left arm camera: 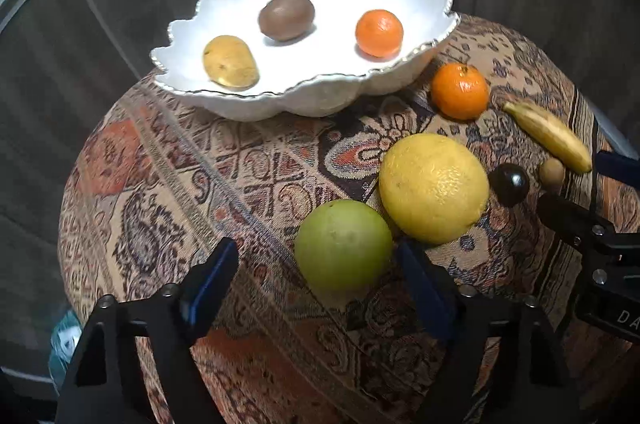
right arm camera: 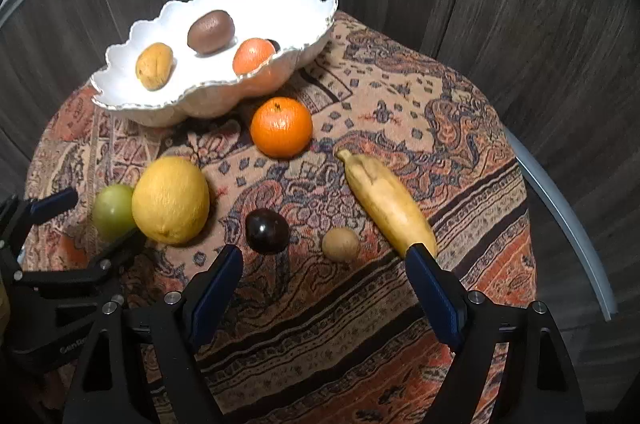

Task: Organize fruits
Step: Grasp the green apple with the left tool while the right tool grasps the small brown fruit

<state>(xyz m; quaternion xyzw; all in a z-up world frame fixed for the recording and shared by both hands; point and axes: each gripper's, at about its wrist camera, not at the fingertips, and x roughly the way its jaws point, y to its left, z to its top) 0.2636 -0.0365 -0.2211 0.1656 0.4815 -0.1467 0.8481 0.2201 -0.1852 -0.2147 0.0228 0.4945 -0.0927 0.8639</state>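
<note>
A round counter (right arm camera: 460, 151), draped in a patterned cloth of rust, tan and navy, carries a white scalloped bowl (left arm camera: 320, 95) with a thin metallic rim at its far side. The bowl holds 3 fruits: a brown kiwi (left arm camera: 286, 15) lying with its long axis roughly left to right, a speckled yellow-tan fruit (left arm camera: 231, 61) angled toward the bowl's near left edge, and a small tangerine (left arm camera: 379, 33) on the right.

On the cloth, outside the bowl, lie 6 more pieces. The largest is a yellow citrus (left arm camera: 434, 187) with dimpled skin, touching a smooth green apple (left arm camera: 344, 244) just beside it on its left. A pale, dull-yellow banana (right arm camera: 387, 200) runs diagonally, stem end pointing toward the bowl and blunt end toward the right claw. A bright orange (right arm camera: 281, 127) sits near the bowl's front wall, stem dimple up. Between citrus and banana rest a glossy dark plum (right arm camera: 267, 230) and, smallest of all, a round tan fruit (right arm camera: 341, 244), close together but apart.

The left claw (left arm camera: 316, 264) is spread wide, its 2 blue-padded fingers flanking the green apple without clearly touching it. The right claw (right arm camera: 328, 264) is likewise spread and holds nothing, hovering near the plum, the tan fruit and the banana's blunt end.
</note>
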